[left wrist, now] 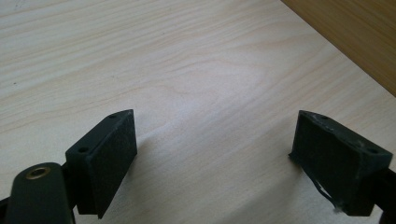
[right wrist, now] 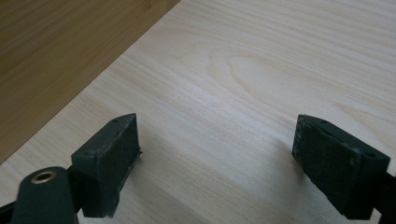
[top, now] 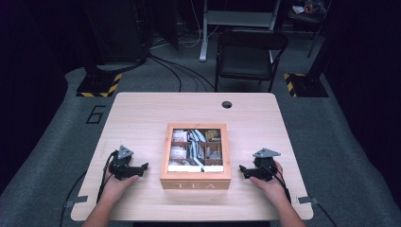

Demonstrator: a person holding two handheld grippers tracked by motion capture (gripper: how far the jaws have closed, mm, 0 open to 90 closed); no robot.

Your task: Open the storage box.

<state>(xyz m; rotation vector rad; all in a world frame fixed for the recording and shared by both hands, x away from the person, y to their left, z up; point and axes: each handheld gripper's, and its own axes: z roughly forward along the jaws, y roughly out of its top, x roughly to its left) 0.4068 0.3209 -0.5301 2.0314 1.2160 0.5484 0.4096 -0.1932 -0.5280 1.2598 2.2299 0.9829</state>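
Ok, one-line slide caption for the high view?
Open left gripper and right gripper flank the tea box on the table.

Surface: my pale wooden surface (top: 142, 109), cable hole (top: 227, 104) near its far edge.
Floor: grey carpet (top: 56, 142), black cables (top: 175, 71) trailing.
Furniture: black chair (top: 250, 54) beyond me.
Surroundings: dark; striped stand bases (top: 99, 85).

Tea box (top: 195, 182) btwn grippers, table (top: 142, 109) free
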